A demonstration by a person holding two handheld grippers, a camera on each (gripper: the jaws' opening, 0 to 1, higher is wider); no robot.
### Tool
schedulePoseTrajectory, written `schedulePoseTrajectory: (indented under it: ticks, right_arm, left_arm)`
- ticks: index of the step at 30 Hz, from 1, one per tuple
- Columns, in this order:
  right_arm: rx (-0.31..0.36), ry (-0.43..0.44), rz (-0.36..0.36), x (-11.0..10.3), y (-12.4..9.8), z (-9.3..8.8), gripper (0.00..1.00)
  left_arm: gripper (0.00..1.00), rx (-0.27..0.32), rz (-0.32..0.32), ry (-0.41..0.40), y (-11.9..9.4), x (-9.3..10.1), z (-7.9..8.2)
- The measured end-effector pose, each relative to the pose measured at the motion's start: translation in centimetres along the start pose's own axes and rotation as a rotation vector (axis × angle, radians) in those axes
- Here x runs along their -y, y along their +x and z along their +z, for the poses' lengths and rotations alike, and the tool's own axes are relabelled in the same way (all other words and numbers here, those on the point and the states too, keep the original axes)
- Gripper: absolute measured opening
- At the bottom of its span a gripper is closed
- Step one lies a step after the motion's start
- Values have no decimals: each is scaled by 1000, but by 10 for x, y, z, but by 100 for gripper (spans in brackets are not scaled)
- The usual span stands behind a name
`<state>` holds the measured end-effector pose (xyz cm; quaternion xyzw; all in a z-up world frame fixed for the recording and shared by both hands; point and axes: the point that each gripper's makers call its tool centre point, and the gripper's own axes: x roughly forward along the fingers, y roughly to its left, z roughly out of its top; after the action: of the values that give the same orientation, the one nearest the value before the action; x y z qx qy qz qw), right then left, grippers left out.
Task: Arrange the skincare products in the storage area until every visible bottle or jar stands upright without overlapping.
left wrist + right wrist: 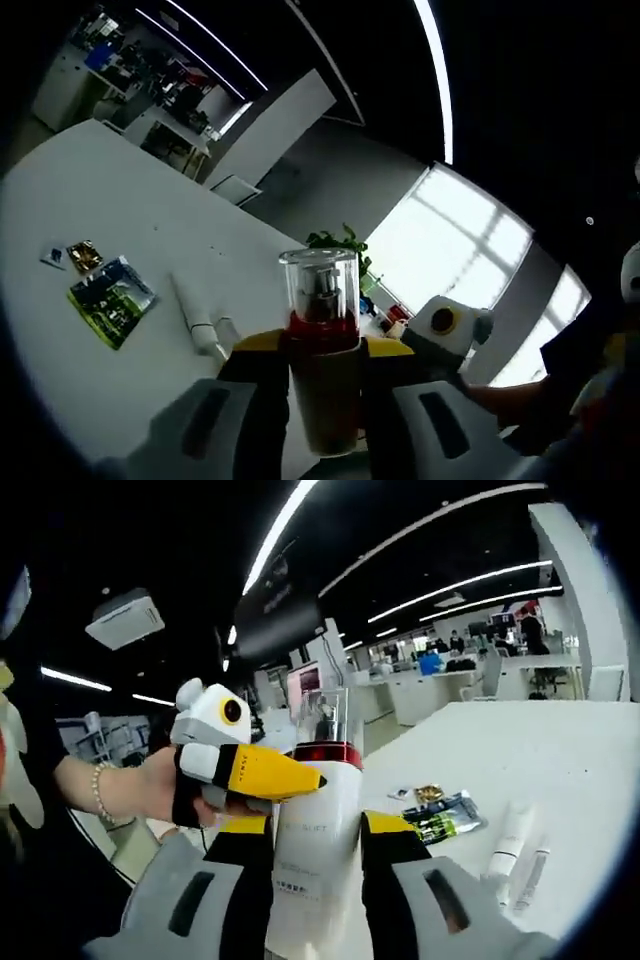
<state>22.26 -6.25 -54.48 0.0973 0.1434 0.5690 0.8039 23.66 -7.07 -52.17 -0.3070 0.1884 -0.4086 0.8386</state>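
Observation:
A white bottle point(312, 840) with a clear cap and a red collar is held up off the table. In the left gripper view the same bottle point(322, 300) looks dark against the windows. My left gripper point(325, 345) is shut on it just under the red collar. My right gripper point(315, 825) is shut on its white body lower down. The left gripper point(300, 777), held by a person's hand, comes in from the left with its yellow jaw against the collar. The right gripper's white body point(450, 325) shows beside the bottle.
The white table point(120, 190) carries a green sachet point(112, 300), a small gold sachet point(84, 256) and a white tube point(195, 320). The same sachets point(445, 817) and two white tubes point(510, 842) lie right of the bottle. A wrist with a bead bracelet point(98, 790) is at left.

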Motion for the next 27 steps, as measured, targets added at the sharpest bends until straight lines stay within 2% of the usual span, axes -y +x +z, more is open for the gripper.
schedulePoseTrajectory:
  ticks: [3, 4, 6, 8, 15, 19, 21, 22, 23, 24, 27]
  right_arm:
    - [-22, 17, 124, -7, -7, -2, 34]
    - [-31, 4, 187, -11, -12, -2, 34]
    - [-60, 17, 274, -18, -19, -4, 34]
    - [-62, -14, 345, -25, -26, -5, 33]
    - [-84, -2, 423, -30, -41, -14, 33]
    - [-115, 17, 478, -33, -49, -19, 32]
    - [-114, 20, 481, -32, -50, -18, 30]
    - [-117, 25, 477, -30, -50, -19, 30]
    - [-113, -6, 453, -26, -49, -19, 30]
    - [-107, -75, 409, -19, -47, -21, 30]
    - [-141, -128, 346, -11, -43, -33, 30]
  left_arm:
    - [20, -39, -32, 46, 1, 9, -4]
    - [20, -50, -51, 62, 2, 13, -5]
    - [20, -82, -101, 91, 2, 21, -7]
    - [20, -107, -153, 119, 6, 31, -12]
    - [20, -182, -224, 193, 25, 48, -29]
    - [20, -194, -288, 251, 31, 59, -33]
    - [20, -200, -295, 256, 33, 59, -33]
    - [20, -202, -298, 267, 34, 59, -34]
    - [20, -207, -298, 297, 35, 56, -34]
    - [20, -217, -294, 320, 36, 53, -34]
    - [20, -291, -290, 427, 39, 45, -45]
